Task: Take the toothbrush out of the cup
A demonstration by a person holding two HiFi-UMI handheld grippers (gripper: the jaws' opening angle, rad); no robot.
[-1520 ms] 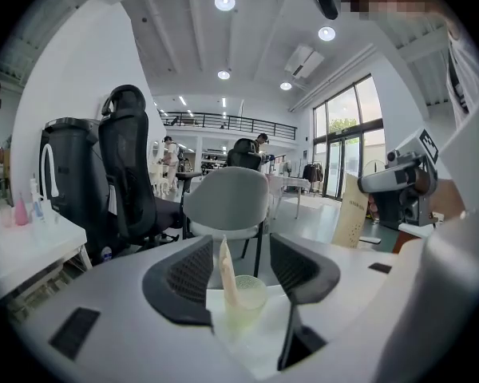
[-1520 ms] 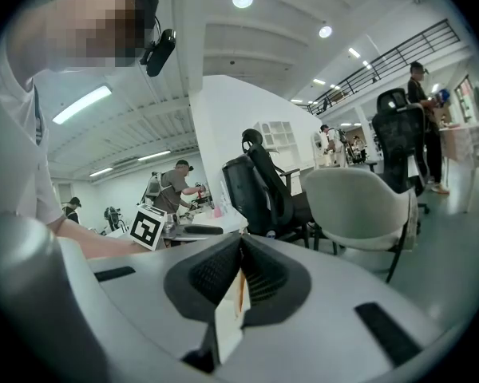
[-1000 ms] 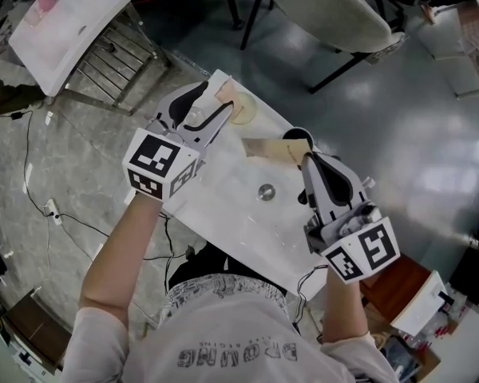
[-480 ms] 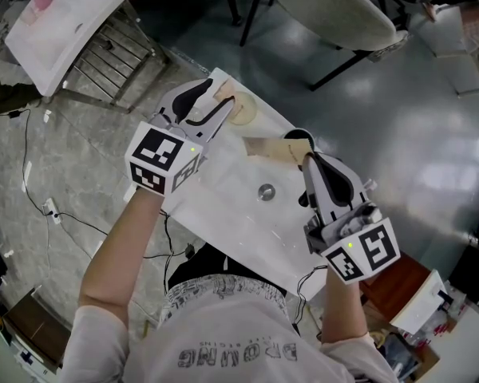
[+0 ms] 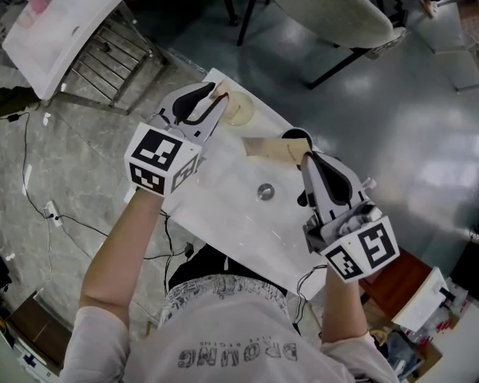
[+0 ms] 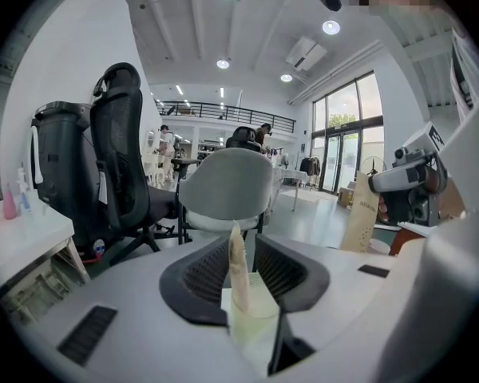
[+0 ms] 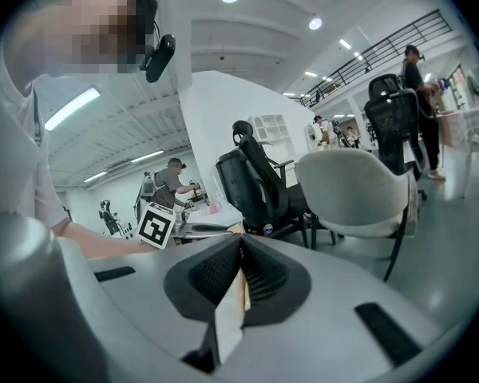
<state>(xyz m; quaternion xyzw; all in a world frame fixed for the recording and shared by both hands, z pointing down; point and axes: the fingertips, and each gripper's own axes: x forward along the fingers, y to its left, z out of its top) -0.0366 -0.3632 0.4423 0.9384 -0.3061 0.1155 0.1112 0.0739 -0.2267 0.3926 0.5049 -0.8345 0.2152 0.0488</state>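
Observation:
A translucent cup (image 5: pixel 241 108) stands at the far end of the white table (image 5: pixel 223 214). A beige toothbrush (image 6: pixel 237 268) stands upright in the cup (image 6: pixel 255 325). My left gripper (image 5: pixel 215 102) reaches over the cup, and its jaws have just been closing around the brush. The toothbrush lies against the left pad, with a slim gap still showing at the right pad (image 6: pixel 281 271). My right gripper (image 5: pixel 305 153) is shut on a flat tan and white cardboard package (image 5: pixel 267 147), whose card (image 7: pixel 226 325) shows pinched between the pads.
A small round metal fitting (image 5: pixel 265 190) sits mid-table between the grippers. An office chair (image 5: pixel 327 6) stands beyond the table. A white board on a wire rack (image 5: pixel 64 22) is at upper left. A brown cabinet (image 5: pixel 395 282) is at lower right.
The left gripper's jaws have narrowed from wide apart to close around the toothbrush above the cup. The right gripper and its package have stayed put.

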